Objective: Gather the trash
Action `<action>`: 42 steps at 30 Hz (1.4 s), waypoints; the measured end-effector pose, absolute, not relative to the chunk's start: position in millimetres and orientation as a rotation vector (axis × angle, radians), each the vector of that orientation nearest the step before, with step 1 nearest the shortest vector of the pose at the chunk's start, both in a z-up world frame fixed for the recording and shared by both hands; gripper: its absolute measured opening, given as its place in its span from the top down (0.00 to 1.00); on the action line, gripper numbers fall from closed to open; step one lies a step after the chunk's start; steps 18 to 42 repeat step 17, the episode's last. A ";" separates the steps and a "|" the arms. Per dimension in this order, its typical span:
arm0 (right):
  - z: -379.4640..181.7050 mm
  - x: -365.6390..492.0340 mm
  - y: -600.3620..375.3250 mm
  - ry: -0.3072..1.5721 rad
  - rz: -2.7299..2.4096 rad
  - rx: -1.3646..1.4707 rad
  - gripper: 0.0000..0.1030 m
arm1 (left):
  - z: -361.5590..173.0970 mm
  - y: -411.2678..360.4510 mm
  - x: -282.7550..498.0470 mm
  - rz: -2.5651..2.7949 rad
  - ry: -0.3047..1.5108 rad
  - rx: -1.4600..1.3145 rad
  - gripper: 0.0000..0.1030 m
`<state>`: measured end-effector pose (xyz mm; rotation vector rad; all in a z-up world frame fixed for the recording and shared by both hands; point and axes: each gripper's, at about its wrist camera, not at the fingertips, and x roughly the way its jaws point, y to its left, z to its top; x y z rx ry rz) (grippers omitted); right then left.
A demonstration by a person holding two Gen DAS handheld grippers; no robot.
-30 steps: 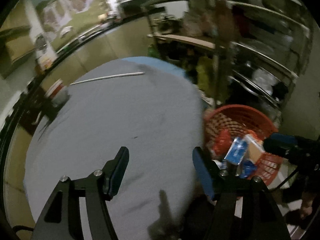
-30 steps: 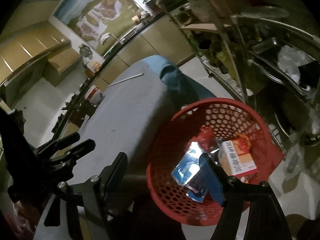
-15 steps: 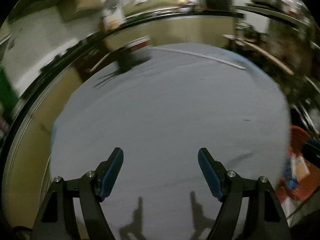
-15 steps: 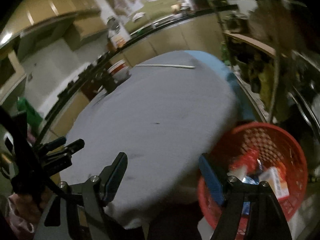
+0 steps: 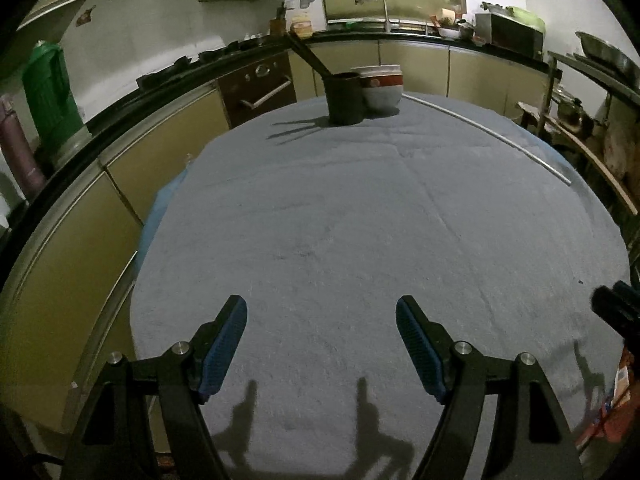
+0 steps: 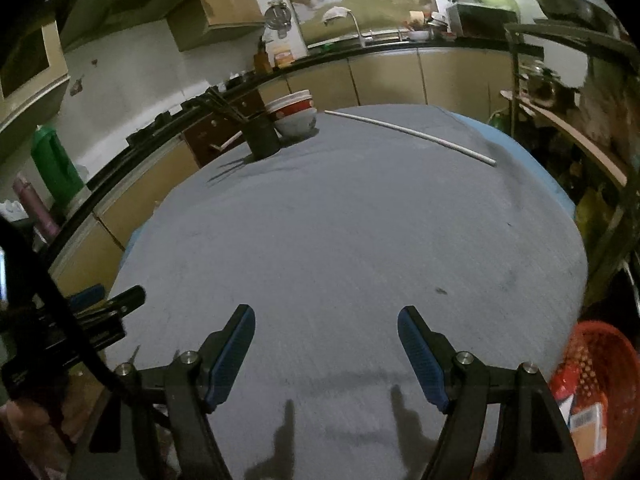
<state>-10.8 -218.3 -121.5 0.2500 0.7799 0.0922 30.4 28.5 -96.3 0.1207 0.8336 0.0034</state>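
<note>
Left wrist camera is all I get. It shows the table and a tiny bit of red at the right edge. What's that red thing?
Observer: A red basket, next to the table's right edge.
Child: Is anything in it?
Observer: Yes, a box with a barcode, and something red and white beside it.
Child: Is my right gripper holding trash?
Observer: No. The right gripper is open above the table, nothing between its fingers.
</note>
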 end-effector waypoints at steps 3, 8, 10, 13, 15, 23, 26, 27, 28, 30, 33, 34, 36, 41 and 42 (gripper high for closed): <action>-128.5 0.9 -211.7 0.788 0.067 0.238 0.25 | -97.8 32.4 36.7 -0.008 0.837 0.103 0.25; -140.1 12.7 -211.1 0.806 0.039 0.231 0.25 | -101.2 34.3 50.4 -0.028 0.847 0.086 0.25; -141.5 15.0 -211.4 0.806 0.034 0.228 0.25 | -101.3 34.1 54.1 -0.036 0.844 0.083 0.25; -138.0 17.0 -211.2 0.792 0.028 0.220 0.25 | -98.1 33.2 58.0 -0.052 0.827 0.076 0.25; -134.4 15.9 -210.3 0.780 0.025 0.210 0.25 | -91.8 30.8 55.1 -0.064 0.792 0.074 0.25; -131.3 13.0 -210.6 0.767 0.022 0.208 0.25 | -87.7 27.3 54.0 -0.072 0.772 0.084 0.25; -131.3 13.0 -210.6 0.767 0.022 0.208 0.25 | -87.7 27.3 54.0 -0.072 0.772 0.084 0.25; -131.3 13.0 -210.6 0.767 0.022 0.208 0.25 | -87.7 27.3 54.0 -0.072 0.772 0.084 0.25; -131.3 13.0 -210.6 0.767 0.022 0.208 0.25 | -87.7 27.3 54.0 -0.072 0.772 0.084 0.25; -131.3 13.0 -210.6 0.767 0.022 0.208 0.25 | -87.7 27.3 54.0 -0.072 0.772 0.084 0.25; -131.3 13.0 -210.6 0.767 0.022 0.208 0.25 | -87.7 27.3 54.0 -0.072 0.772 0.084 0.25; -131.3 13.0 -210.6 0.767 0.022 0.208 0.25 | -87.7 27.3 54.0 -0.072 0.772 0.084 0.25; -131.3 13.0 -210.6 0.767 0.022 0.208 0.25 | -87.7 27.3 54.0 -0.072 0.772 0.084 0.25; -131.3 13.0 -210.6 0.767 0.022 0.208 0.25 | -87.7 27.3 54.0 -0.072 0.772 0.084 0.25; -131.3 13.0 -210.6 0.767 0.022 0.208 0.25 | -87.7 27.3 54.0 -0.072 0.772 0.084 0.25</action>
